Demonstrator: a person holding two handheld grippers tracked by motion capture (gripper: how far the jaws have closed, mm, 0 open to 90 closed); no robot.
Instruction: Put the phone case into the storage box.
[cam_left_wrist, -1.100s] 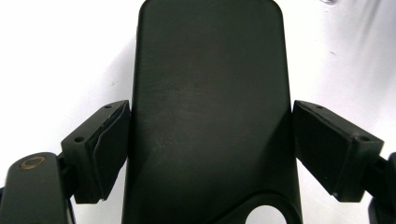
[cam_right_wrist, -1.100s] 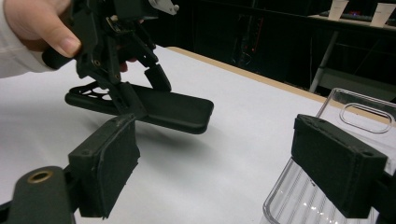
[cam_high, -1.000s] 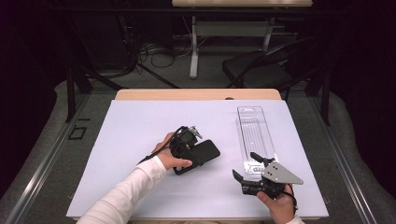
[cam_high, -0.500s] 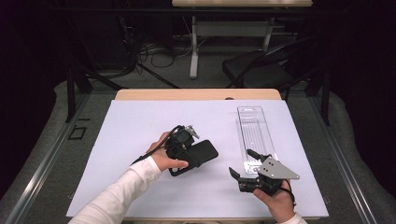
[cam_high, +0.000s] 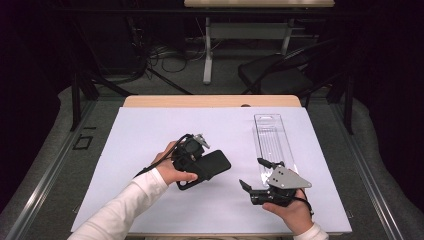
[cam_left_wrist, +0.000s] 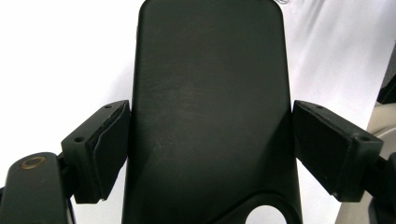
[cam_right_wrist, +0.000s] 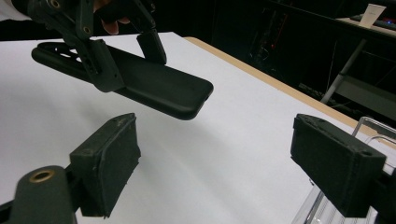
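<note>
A black phone case (cam_high: 214, 165) hangs a little above the white table mat, with my left gripper (cam_high: 199, 169) shut on its long sides. In the left gripper view the case (cam_left_wrist: 210, 107) runs up between the two pads, its camera cutout at the bottom. The right gripper view shows the case (cam_right_wrist: 159, 91) in the air at upper left, clamped by the left gripper (cam_right_wrist: 126, 56). My right gripper (cam_high: 256, 175) is open near the front right of the table, its jaws aimed left toward the case. Nothing lies between the jaws of the right gripper (cam_right_wrist: 215, 168).
A clear plastic package tray (cam_high: 272, 137) lies lengthwise on the right of the white mat (cam_high: 150, 125), just beyond the right gripper; its edge (cam_right_wrist: 322, 205) shows by the right pad. The wooden table edge (cam_high: 210, 101) is at the back, with chairs and cables beyond.
The left gripper has drifted slightly toward the front with the case. The right gripper has shifted a little to the left and stays open.
</note>
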